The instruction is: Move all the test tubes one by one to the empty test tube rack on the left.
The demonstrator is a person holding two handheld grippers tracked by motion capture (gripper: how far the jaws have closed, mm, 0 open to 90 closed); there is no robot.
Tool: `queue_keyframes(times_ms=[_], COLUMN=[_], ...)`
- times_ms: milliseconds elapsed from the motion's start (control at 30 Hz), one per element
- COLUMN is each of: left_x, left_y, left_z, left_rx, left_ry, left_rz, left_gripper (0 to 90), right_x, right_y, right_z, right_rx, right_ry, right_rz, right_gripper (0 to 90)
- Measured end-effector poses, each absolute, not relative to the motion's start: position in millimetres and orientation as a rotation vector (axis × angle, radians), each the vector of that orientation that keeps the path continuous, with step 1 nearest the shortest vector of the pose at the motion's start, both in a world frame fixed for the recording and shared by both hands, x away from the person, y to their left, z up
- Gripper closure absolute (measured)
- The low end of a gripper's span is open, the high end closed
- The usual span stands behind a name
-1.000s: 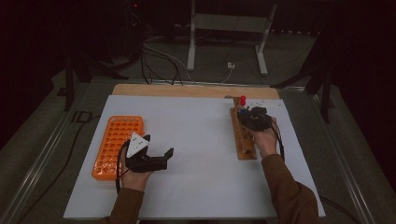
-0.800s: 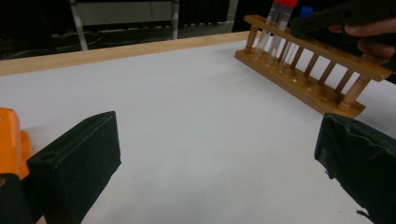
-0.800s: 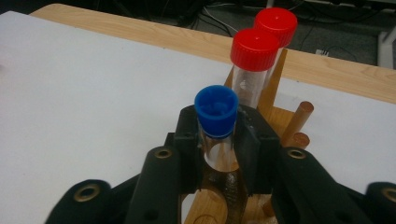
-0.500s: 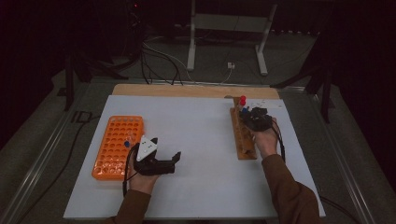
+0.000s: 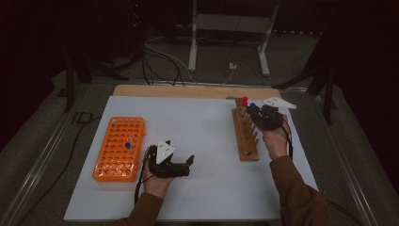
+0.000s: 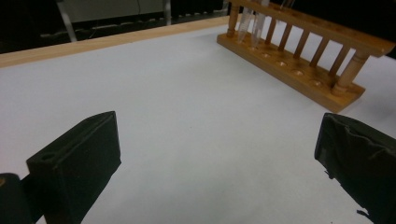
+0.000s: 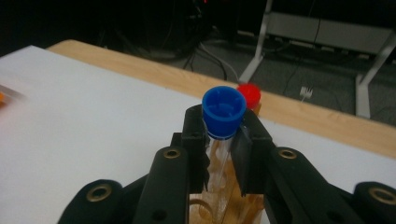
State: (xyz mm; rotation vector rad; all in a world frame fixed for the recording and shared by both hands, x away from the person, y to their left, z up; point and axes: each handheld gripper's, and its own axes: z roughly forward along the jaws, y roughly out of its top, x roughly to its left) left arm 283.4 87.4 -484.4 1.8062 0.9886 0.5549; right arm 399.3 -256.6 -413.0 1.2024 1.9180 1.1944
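A clear tube with a blue cap (image 7: pixel 224 111) stands upright between the jaws of my right gripper (image 7: pixel 223 149), which is shut on it just under the cap. The tube's lower end is hidden behind the jaws, over the wooden rack (image 7: pixel 245 207). A red-capped tube (image 7: pixel 249 95) stands right behind it. From above, my right gripper (image 5: pixel 258 113) holds the blue-capped tube (image 5: pixel 253 106) at the far end of the wooden rack (image 5: pixel 245 136), beside the red-capped tube (image 5: pixel 244 100). My left gripper (image 5: pixel 189 165) lies low over the white mat, open and empty, pointing toward the wooden rack (image 6: pixel 303 51).
An orange tube rack (image 5: pixel 117 148) sits at the left of the white mat (image 5: pixel 197 122) with one blue-capped tube (image 5: pixel 127 145) in it. A wooden table edge (image 5: pixel 188 91) runs along the back. Cables and a metal stand (image 5: pixel 230 21) lie beyond the table.
My left gripper has slid right, away from the orange rack toward the mat's middle. My right gripper has risen a little at the wooden rack's far end with the blue-capped tube.
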Motion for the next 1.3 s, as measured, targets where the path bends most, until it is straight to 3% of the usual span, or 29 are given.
queue_keyframes(times_ms=[300, 867, 1300], left_x=[289.4, 305.2, 311.6], left_y=[83.6, 54.8, 32.8], left_z=[-474.0, -450.4, -450.3], left_rx=[1.79, 1.823, 1.856], left_ry=[0.988, 0.854, 0.827], left_rz=[0.558, 0.48, 0.516], left_gripper=[1.7, 16.8, 43.5], right_x=[381.5, 359.0, 347.8], right_y=[-251.0, -200.4, -168.6], right_z=[-387.6, -402.9, -409.0], right_rx=[1.114, 1.002, 0.924], right_ry=[1.918, 2.182, 2.316], right_rz=[1.295, 1.427, 1.461], right_gripper=[77.2, 76.9, 76.8])
